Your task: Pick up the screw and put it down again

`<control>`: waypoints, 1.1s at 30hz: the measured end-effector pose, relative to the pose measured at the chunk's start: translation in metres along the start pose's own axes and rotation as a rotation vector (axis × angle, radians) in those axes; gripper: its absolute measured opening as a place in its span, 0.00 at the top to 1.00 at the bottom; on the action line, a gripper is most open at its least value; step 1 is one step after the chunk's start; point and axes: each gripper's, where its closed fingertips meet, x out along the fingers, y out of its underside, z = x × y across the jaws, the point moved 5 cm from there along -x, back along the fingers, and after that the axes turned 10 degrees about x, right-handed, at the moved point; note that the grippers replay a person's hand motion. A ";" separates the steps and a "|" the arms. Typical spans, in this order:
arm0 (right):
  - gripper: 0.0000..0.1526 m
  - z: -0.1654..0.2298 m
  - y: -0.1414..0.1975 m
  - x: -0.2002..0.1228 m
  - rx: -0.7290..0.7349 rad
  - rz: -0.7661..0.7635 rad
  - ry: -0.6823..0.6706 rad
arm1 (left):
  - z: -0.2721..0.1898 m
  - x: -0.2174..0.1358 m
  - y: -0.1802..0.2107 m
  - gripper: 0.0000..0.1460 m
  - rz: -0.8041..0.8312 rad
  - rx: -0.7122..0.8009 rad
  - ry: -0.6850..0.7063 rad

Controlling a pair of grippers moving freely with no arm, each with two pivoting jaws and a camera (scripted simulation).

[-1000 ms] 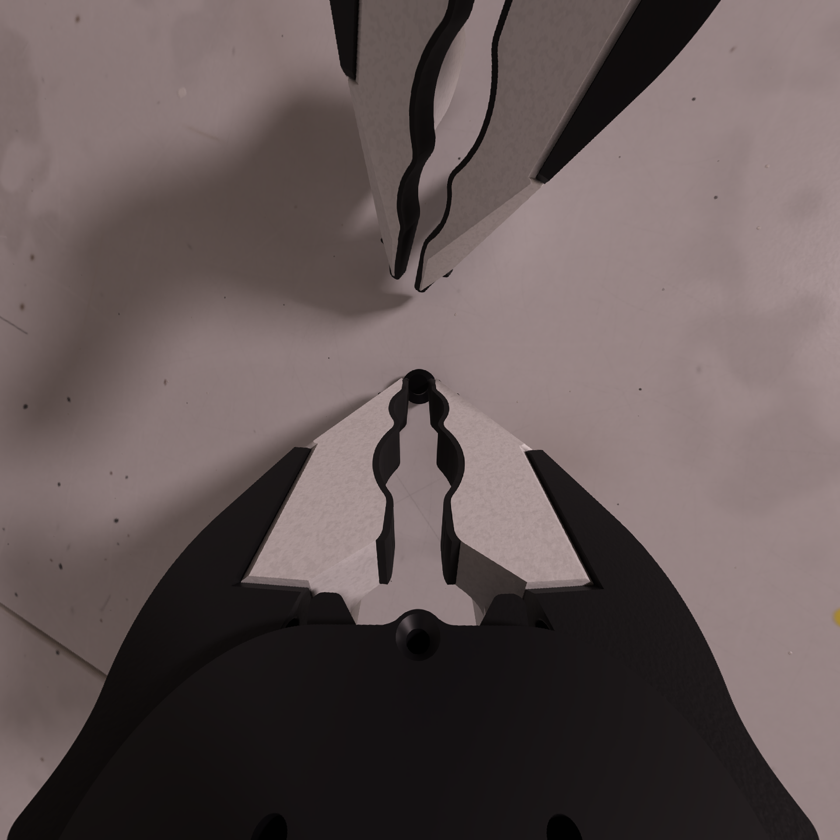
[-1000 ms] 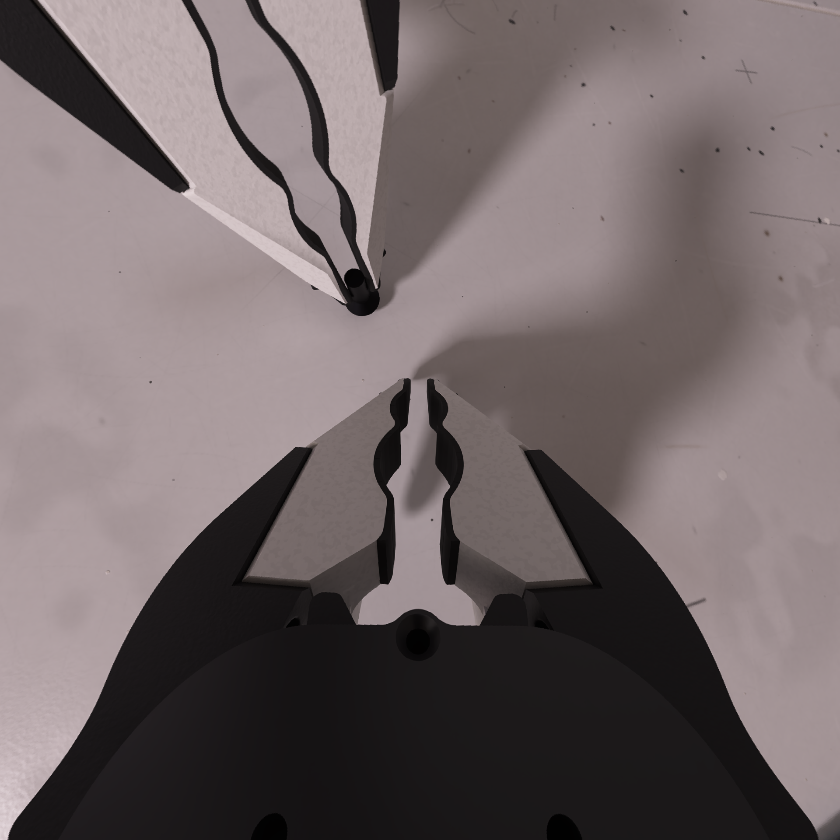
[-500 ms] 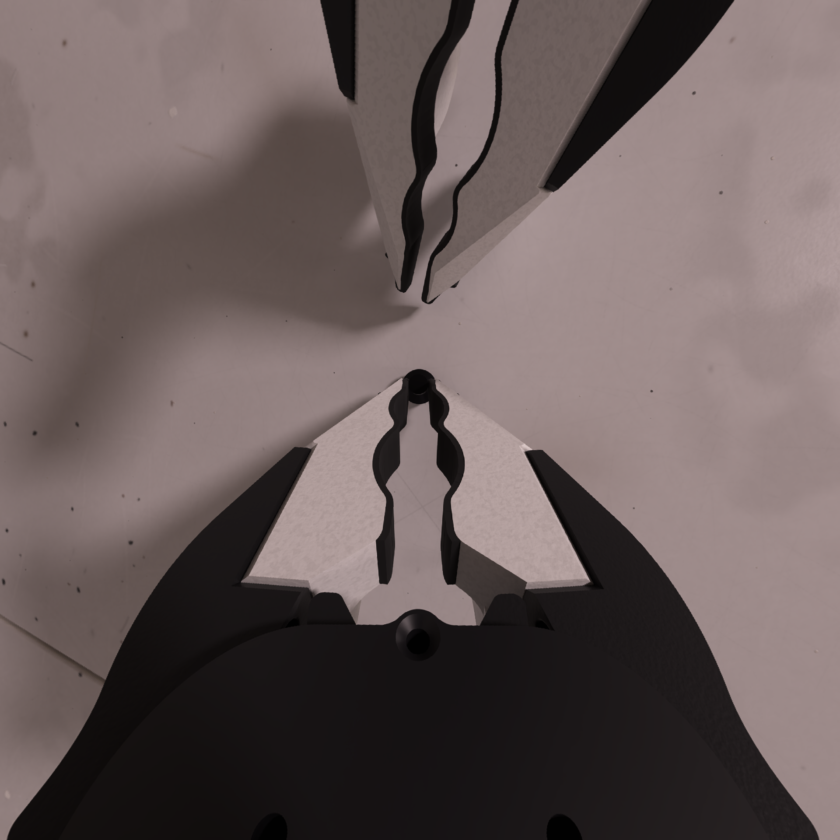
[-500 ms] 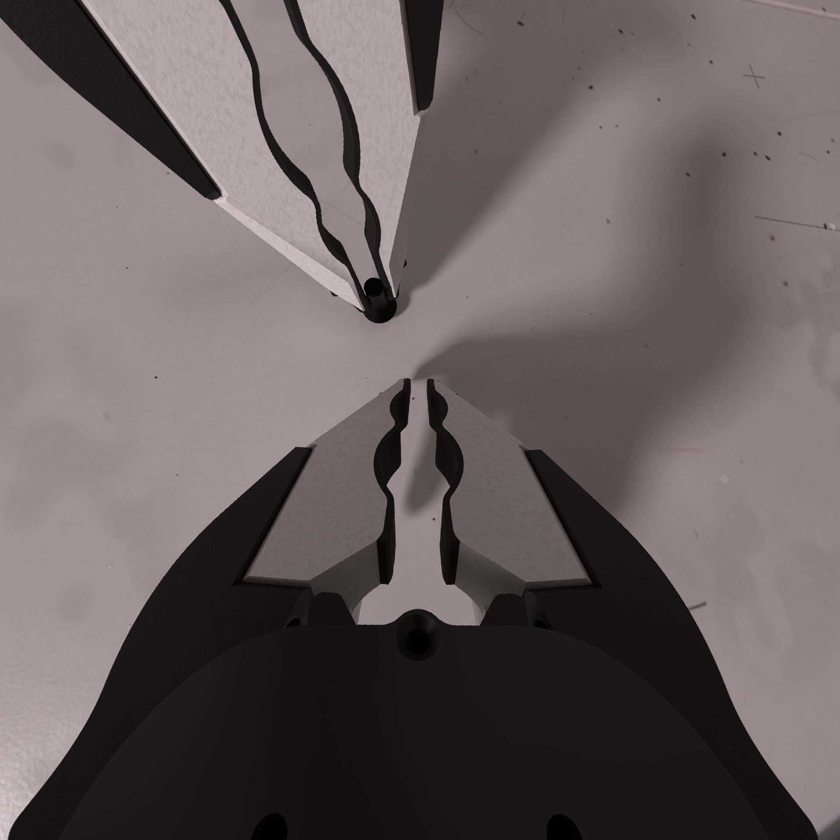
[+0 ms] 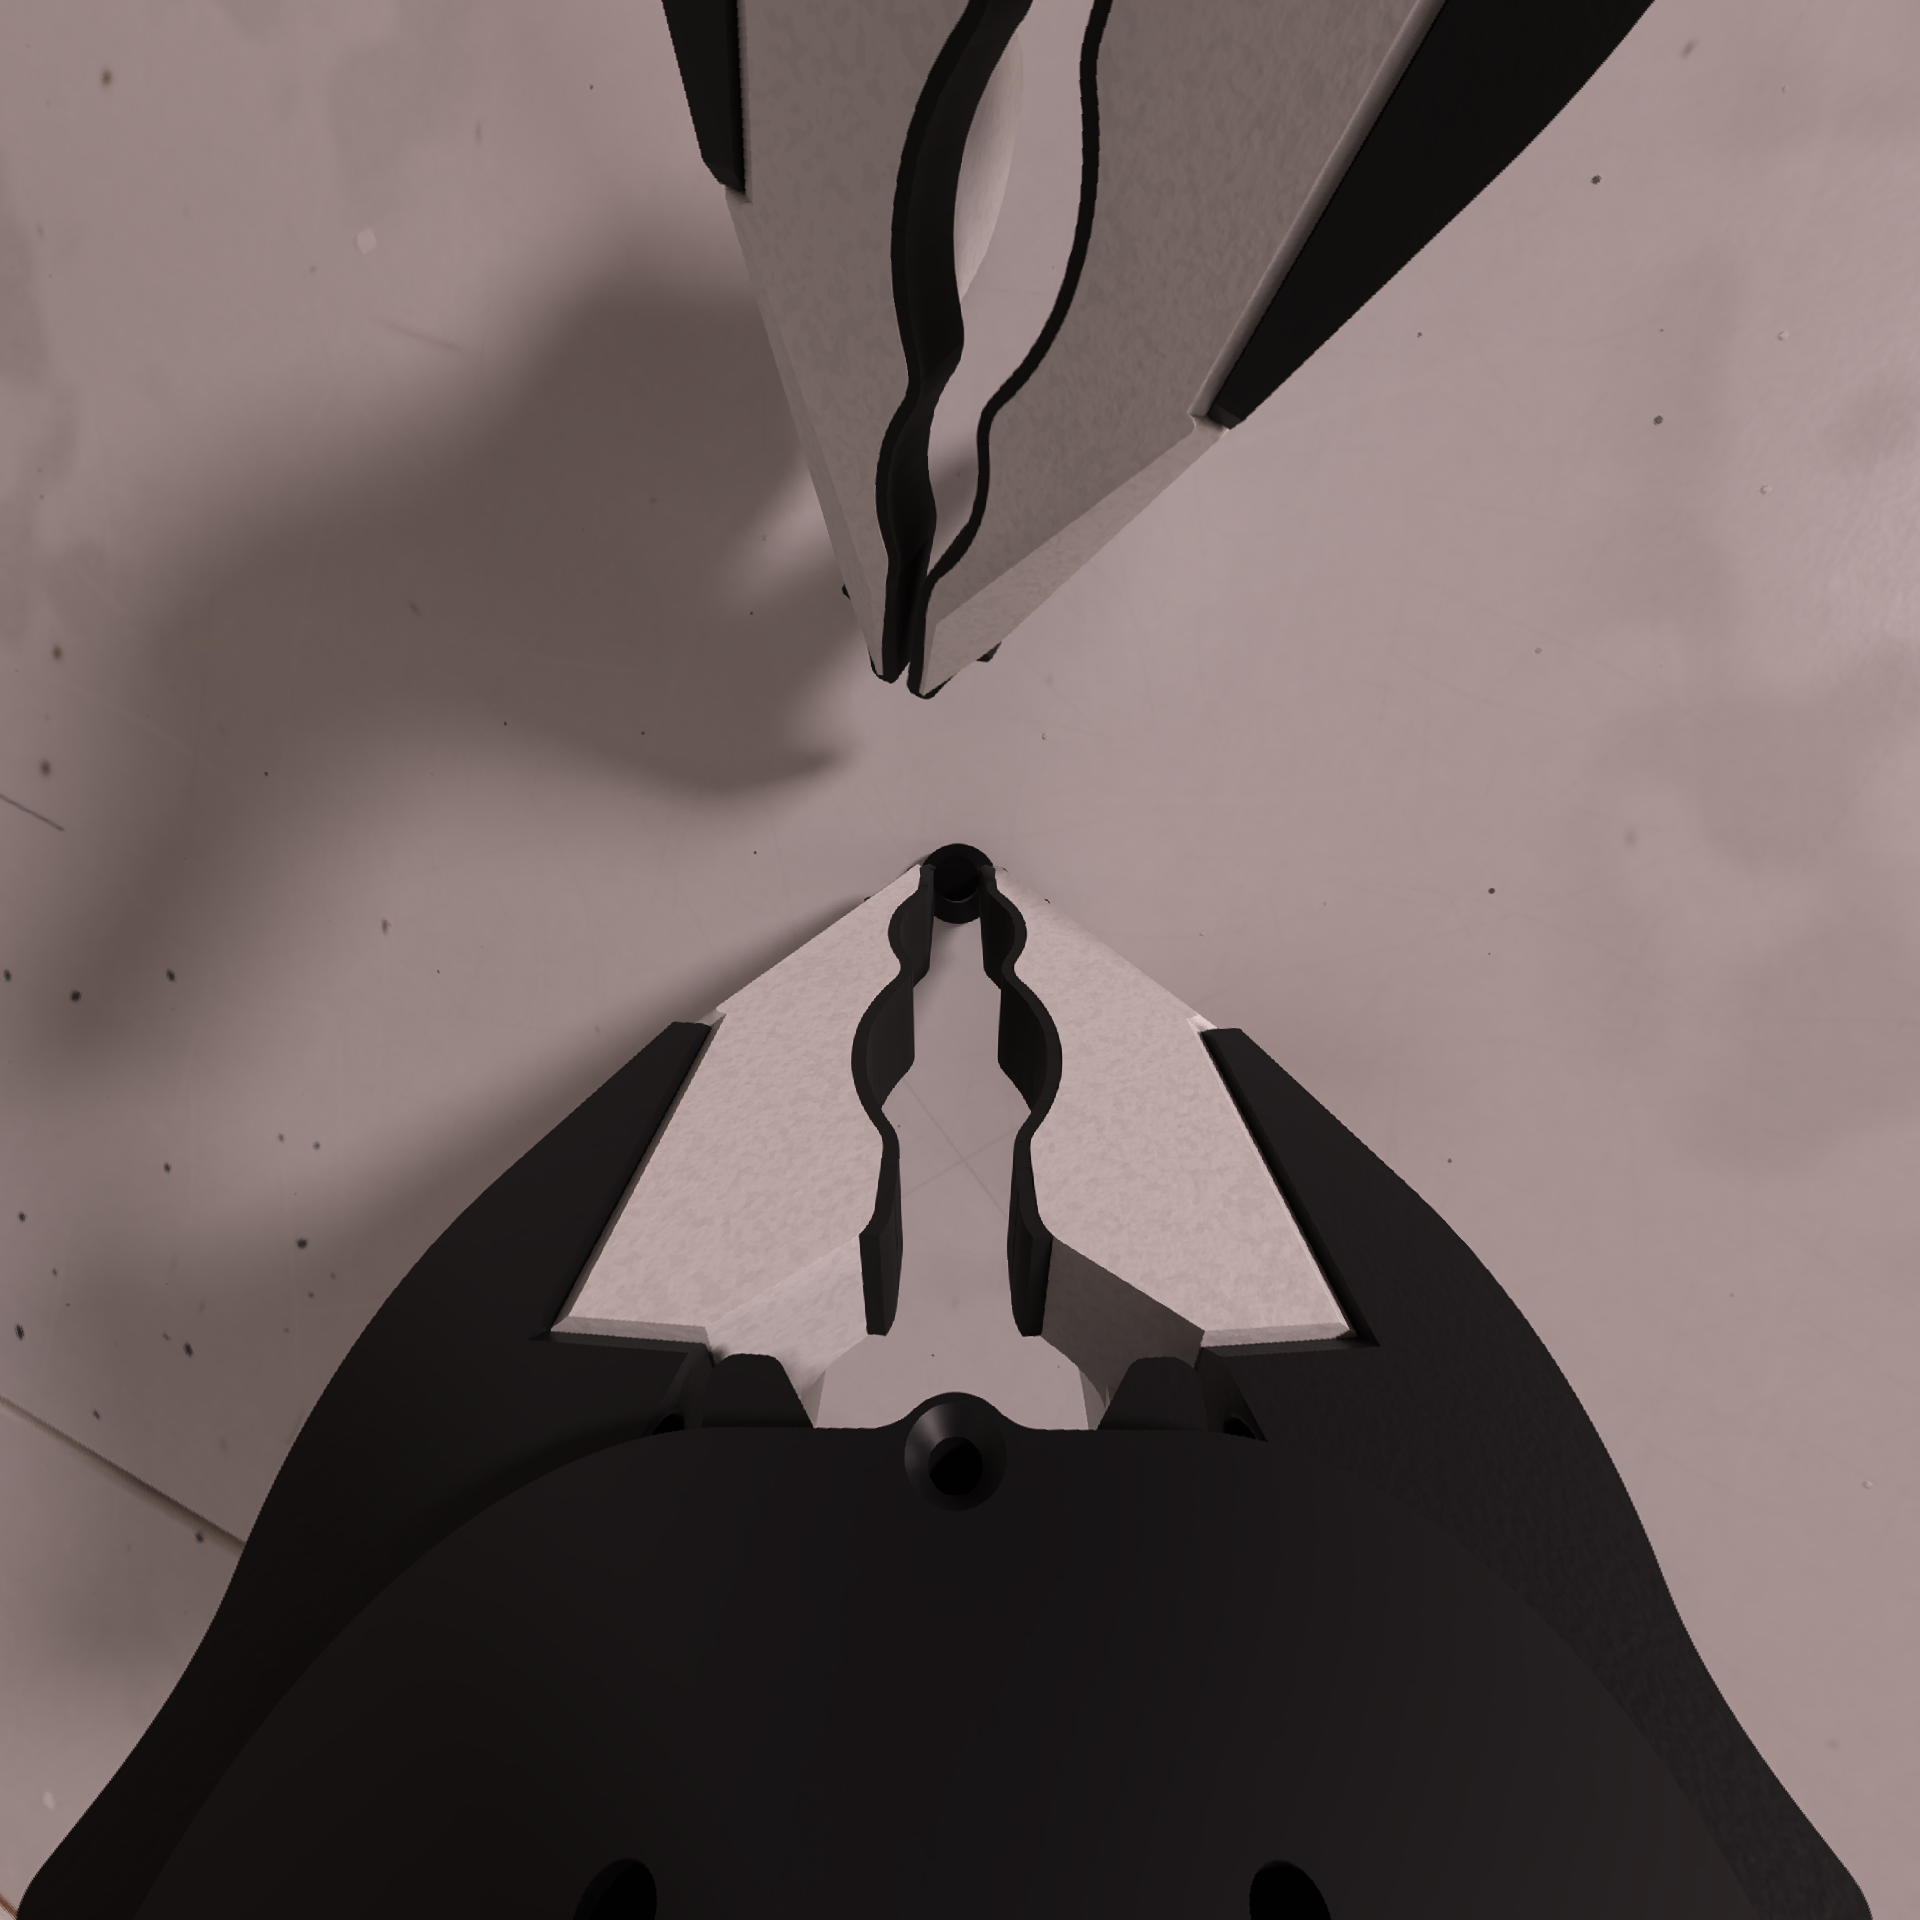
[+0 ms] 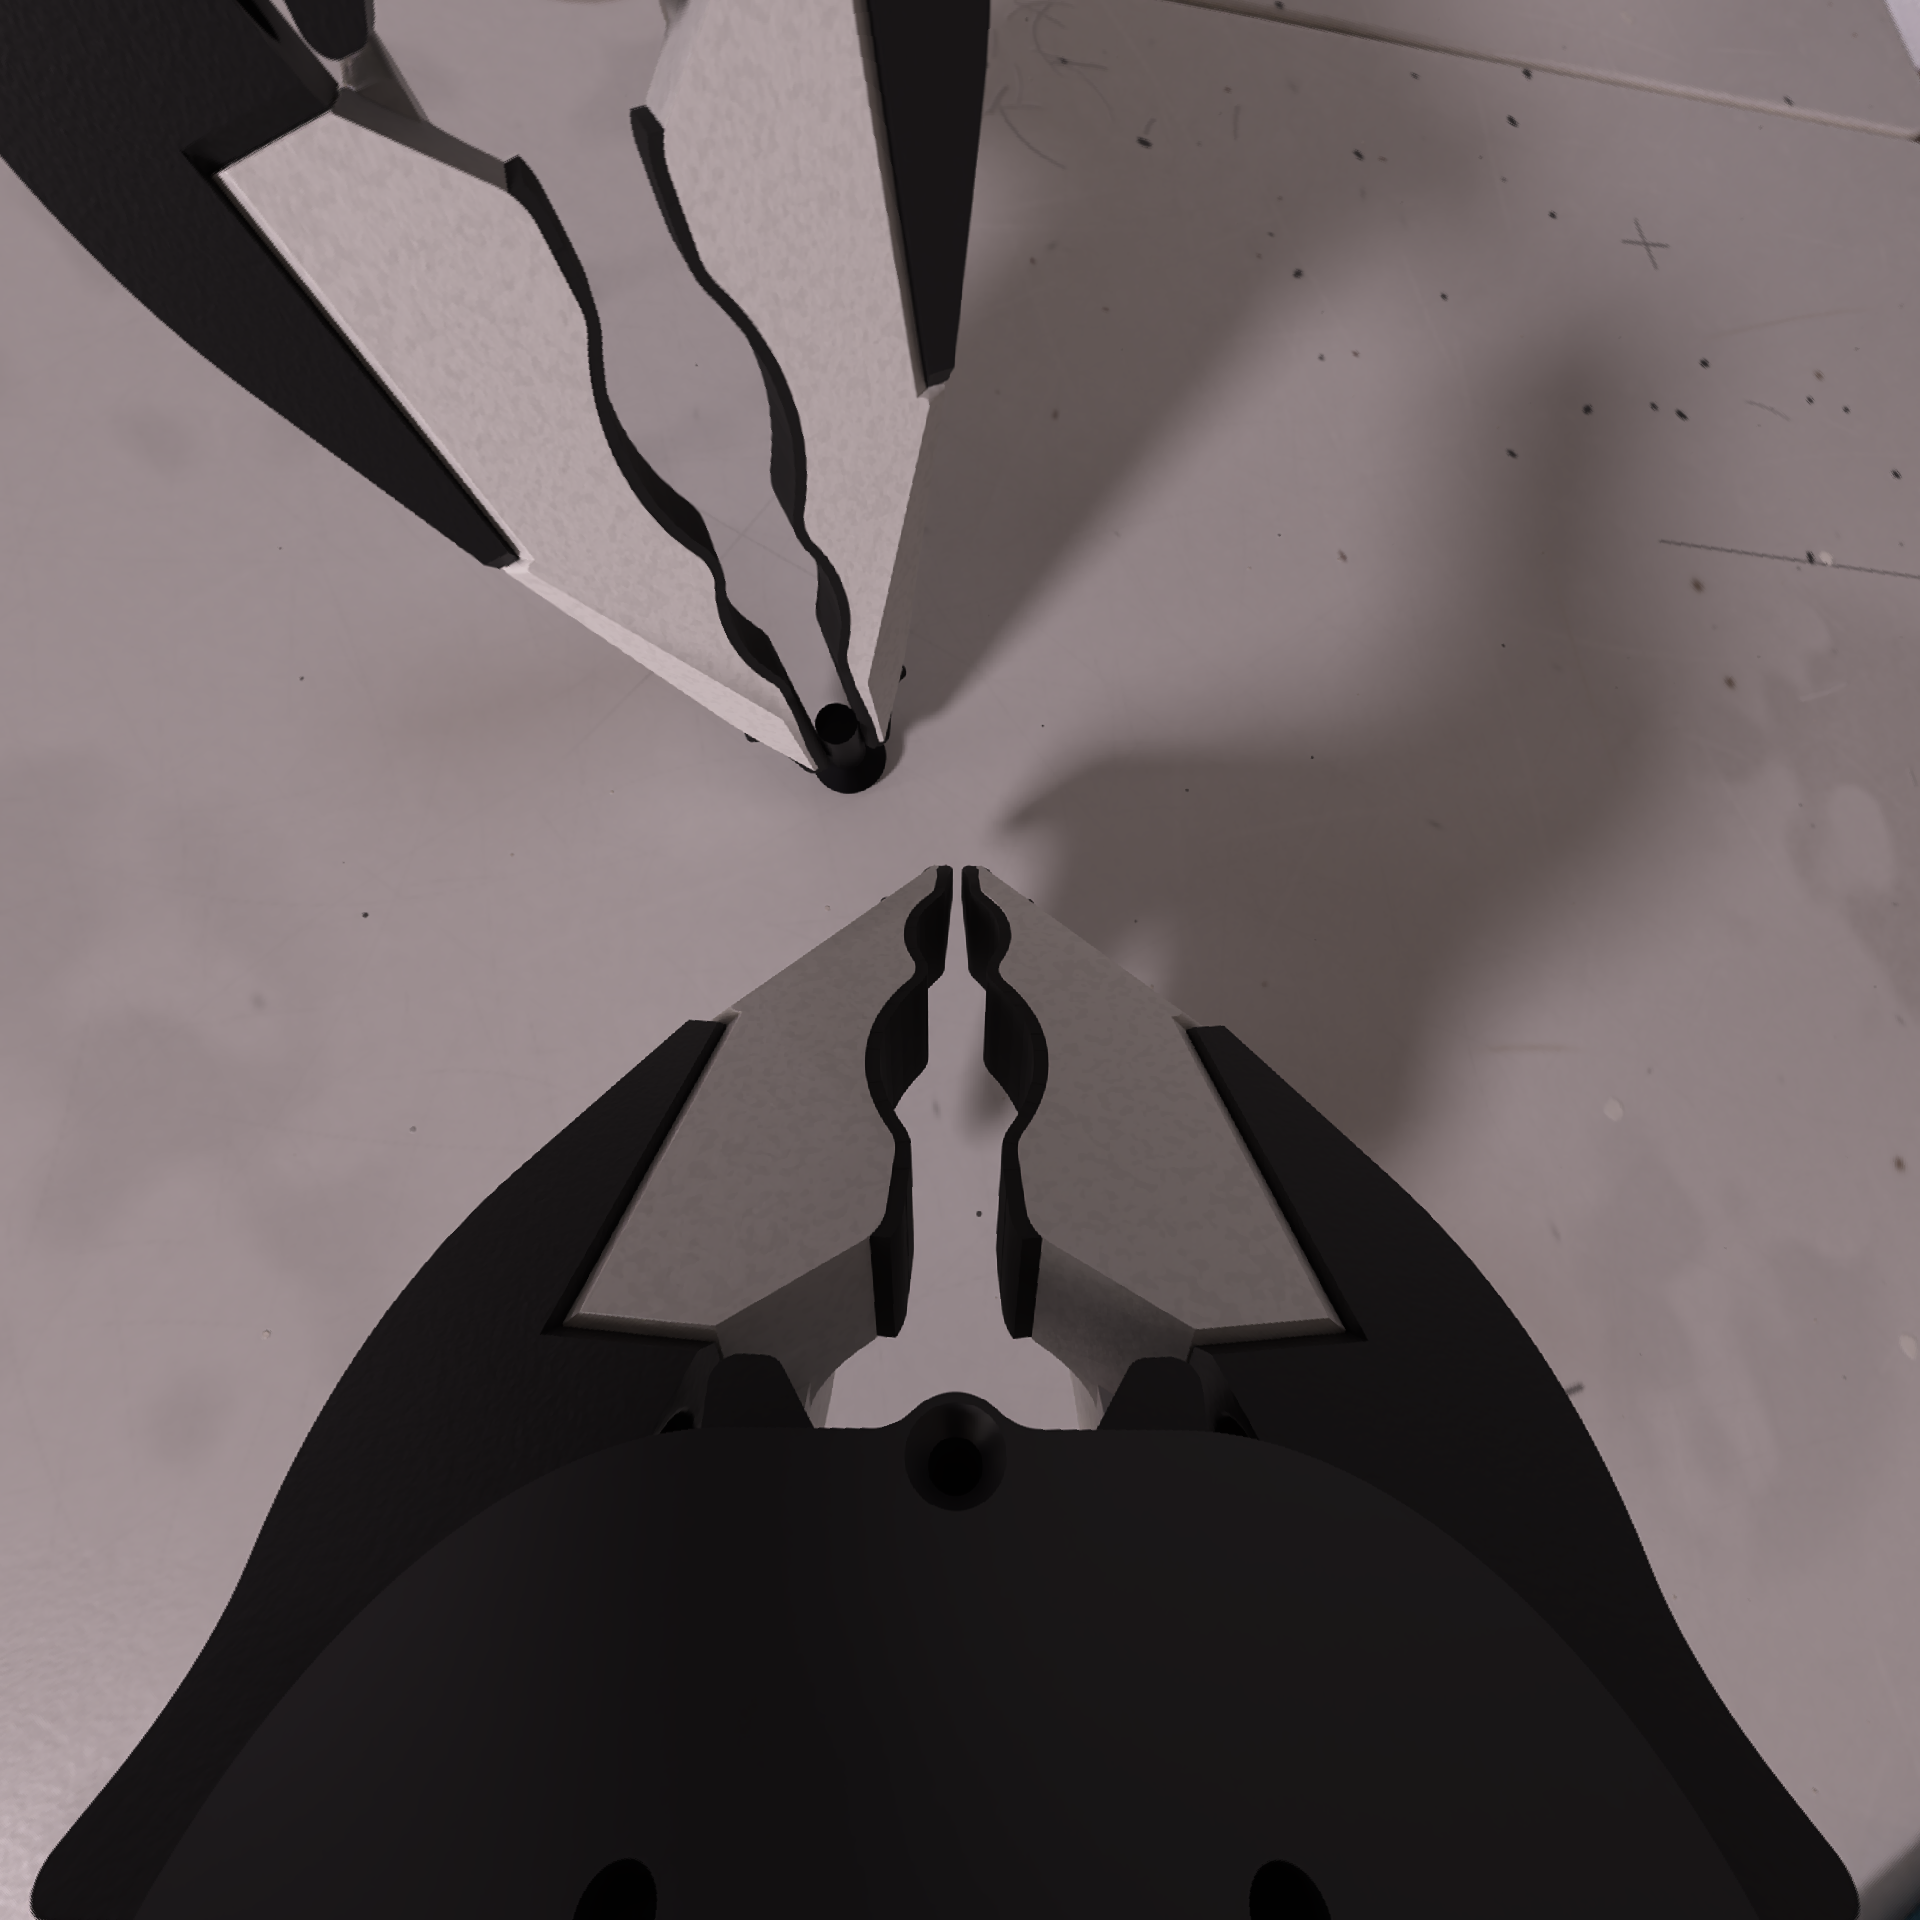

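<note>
A small black screw (image 5: pixel 957 885) is pinched between the tips of my left gripper (image 5: pixel 957 902), which is shut on it just over the grey table (image 5: pixel 1455 831). In the right wrist view the same screw (image 6: pixel 850 764) shows at the tips of the left gripper (image 6: pixel 844 736), head down, at or very near the surface. My right gripper (image 6: pixel 957 875) is shut and empty, with its tips facing the screw a short way off. It also shows in the left wrist view (image 5: pixel 906 677), coming down from the top.
The grey table (image 6: pixel 312 935) has dark specks and faint scratches. Broad shadows of both grippers fall across it. A seam line (image 6: pixel 1558 94) runs across the far right. The two grippers point tip to tip, close together.
The two grippers have drawn a little nearer each other. The right gripper's small tip gap has closed. The left gripper still holds the screw.
</note>
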 end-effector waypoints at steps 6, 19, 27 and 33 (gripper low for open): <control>1.00 0.002 -0.005 0.000 0.021 -0.015 -0.032 | 0.000 0.000 0.000 0.95 0.001 -0.009 0.000; 1.00 0.008 -0.004 0.010 0.041 0.018 -0.069 | 0.000 0.000 0.000 0.95 -0.005 -0.005 -0.005; 1.00 0.006 -0.002 0.010 0.095 0.069 -0.118 | -0.001 0.001 -0.002 0.95 0.003 0.011 -0.009; 1.00 0.006 -0.003 0.010 0.072 0.097 -0.118 | 0.000 0.001 -0.002 0.95 0.003 0.013 -0.004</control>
